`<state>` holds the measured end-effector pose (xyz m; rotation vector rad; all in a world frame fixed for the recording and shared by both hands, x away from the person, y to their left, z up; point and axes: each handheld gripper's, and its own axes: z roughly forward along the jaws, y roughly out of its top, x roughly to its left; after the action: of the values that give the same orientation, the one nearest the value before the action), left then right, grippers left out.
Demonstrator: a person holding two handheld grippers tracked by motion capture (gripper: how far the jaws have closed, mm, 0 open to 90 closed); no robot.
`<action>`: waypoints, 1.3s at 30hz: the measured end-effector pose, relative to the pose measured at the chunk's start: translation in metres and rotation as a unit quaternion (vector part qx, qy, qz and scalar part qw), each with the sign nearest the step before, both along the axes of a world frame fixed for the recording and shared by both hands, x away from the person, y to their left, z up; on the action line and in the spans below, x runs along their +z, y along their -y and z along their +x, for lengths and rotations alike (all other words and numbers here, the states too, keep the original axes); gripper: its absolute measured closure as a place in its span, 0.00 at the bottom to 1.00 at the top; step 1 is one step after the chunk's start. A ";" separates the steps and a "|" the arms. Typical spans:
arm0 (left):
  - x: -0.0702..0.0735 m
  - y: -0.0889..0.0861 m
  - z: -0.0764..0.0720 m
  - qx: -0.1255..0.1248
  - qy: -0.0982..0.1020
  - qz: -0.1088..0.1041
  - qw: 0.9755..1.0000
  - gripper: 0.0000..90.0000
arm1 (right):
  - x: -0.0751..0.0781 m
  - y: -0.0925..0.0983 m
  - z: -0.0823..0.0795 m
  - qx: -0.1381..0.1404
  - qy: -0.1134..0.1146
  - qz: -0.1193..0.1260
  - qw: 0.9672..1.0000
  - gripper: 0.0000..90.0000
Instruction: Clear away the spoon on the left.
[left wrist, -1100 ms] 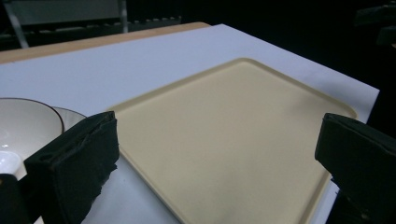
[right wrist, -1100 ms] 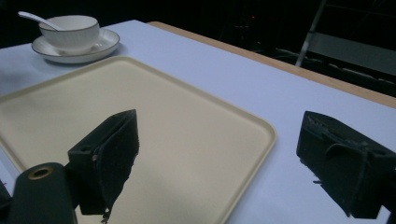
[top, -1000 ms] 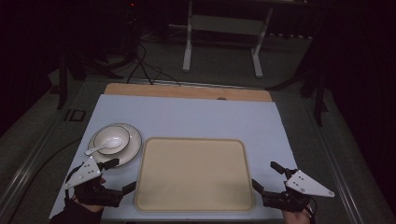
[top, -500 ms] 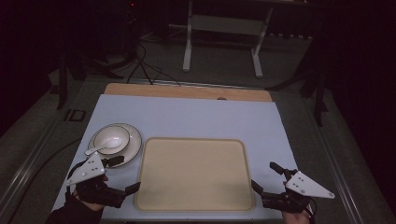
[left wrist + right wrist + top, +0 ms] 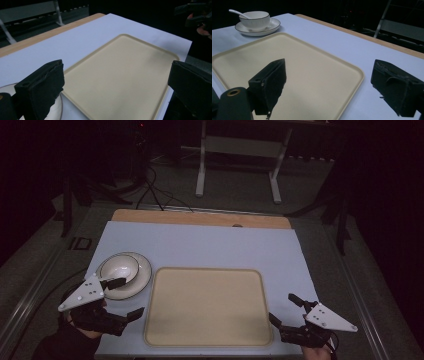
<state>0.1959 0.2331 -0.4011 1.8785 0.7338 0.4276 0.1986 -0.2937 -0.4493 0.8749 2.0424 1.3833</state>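
While left claw gapes empty, bowl on saucer just beyond; right claw wide, empty.

One tray is lying on the table, and one plate is sitting beside it, carrying one bowl. One spoon is resting in that bowl. Two grippers are showing, a left gripper and a right gripper, each with its jaws standing apart.
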 end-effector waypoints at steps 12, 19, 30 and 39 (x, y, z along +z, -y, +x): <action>0.027 -0.017 0.008 0.023 0.007 0.009 1.000 0.03 | -0.001 -0.001 0.001 0.003 -0.004 -0.002 1.000 0.14; 0.040 -0.047 0.017 0.061 0.005 -0.012 0.998 0.05 | -0.001 -0.001 0.000 0.002 -0.001 -0.004 1.000 0.14; 0.025 -0.078 0.025 0.110 -0.023 -0.045 0.993 0.07 | -0.001 -0.002 0.001 0.005 0.002 -0.005 1.000 0.14; 0.006 -0.095 0.033 0.146 -0.049 -0.061 0.986 0.07 | -0.001 -0.004 0.001 0.009 0.004 -0.010 1.000 0.14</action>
<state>0.2284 0.3276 -0.3952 1.6908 1.0856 0.4658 0.1995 -0.2892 -0.4505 0.8427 2.0589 1.3719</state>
